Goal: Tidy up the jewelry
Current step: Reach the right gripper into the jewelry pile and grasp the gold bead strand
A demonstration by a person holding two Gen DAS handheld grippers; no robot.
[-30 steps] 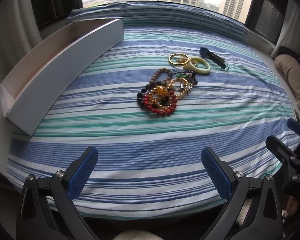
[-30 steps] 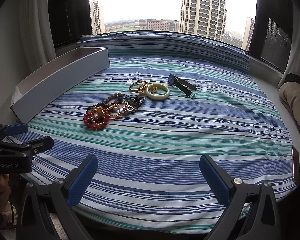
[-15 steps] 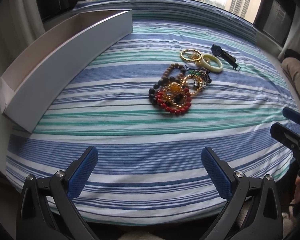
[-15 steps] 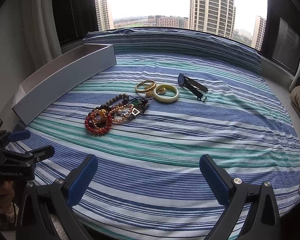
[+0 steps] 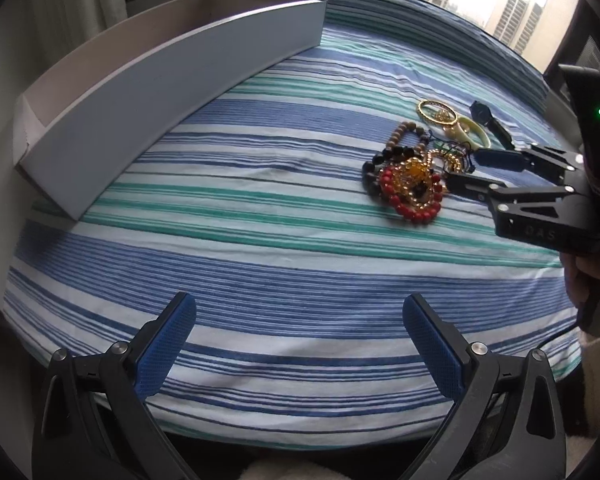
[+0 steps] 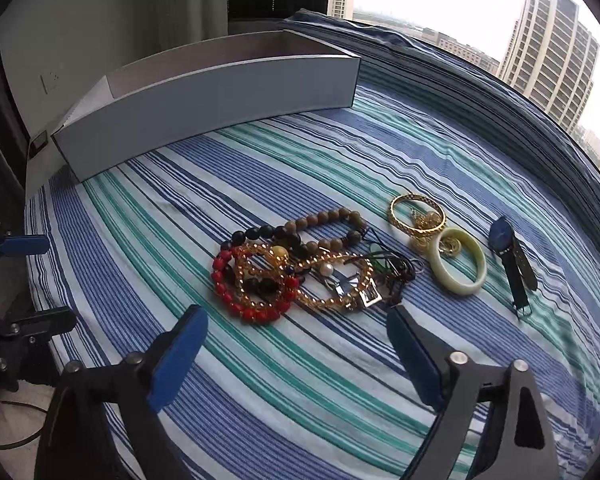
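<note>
Bead bracelets (image 6: 284, 272) just ahead of open right hand-held gripper (image 6: 296, 336).

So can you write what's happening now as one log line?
left gripper: open, holds nothing | right gripper: open, just short of bead pile | box: no jewelry visible inside

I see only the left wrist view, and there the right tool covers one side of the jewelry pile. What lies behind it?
Observer: The right wrist view shows a silver square buckle at the pile's near edge, just ahead of the right tool.
Operator: Is the watch strap tangled in the pile?
Observer: No. The black watch lies apart, on the far side of the pale green bangle from the pile, and its whole strap shows.
Operator: Is anything small easy to miss?
Observer: Yes, one white pearl bead sits among the amber beads.
</note>
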